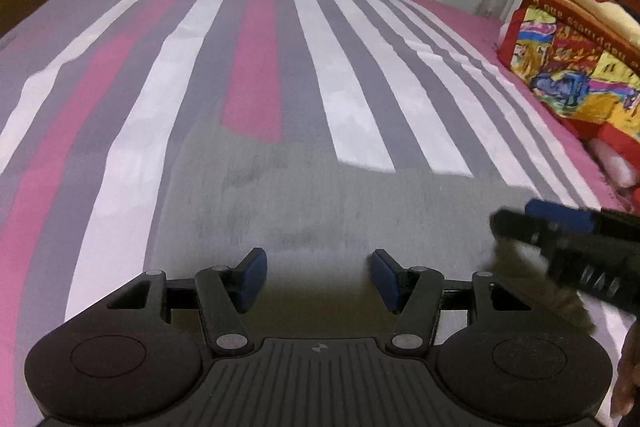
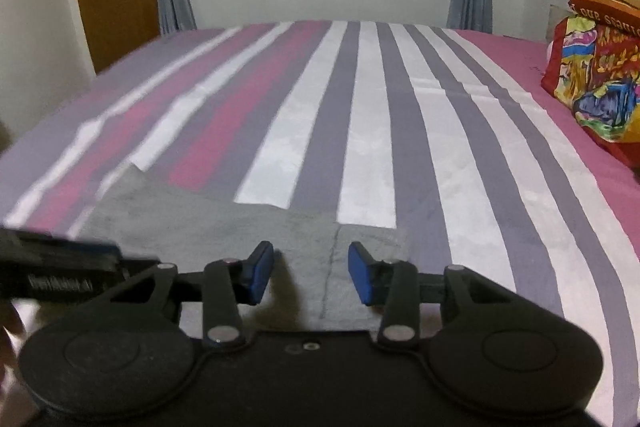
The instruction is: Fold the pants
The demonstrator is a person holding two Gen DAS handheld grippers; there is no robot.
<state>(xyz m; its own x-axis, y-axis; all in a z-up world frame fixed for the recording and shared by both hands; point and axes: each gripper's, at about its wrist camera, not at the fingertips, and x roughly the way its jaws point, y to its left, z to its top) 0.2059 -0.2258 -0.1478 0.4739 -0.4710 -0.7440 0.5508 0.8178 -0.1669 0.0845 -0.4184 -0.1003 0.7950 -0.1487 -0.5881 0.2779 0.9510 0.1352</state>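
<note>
Grey pants (image 1: 320, 211) lay flat on the striped bed (image 1: 360, 47), just ahead of and beneath both tongs. The left tongs (image 1: 318, 277) and right tongs (image 2: 310, 273) stood open, gripping nothing. Folding looked unfinished, with grasping still ahead.
</note>
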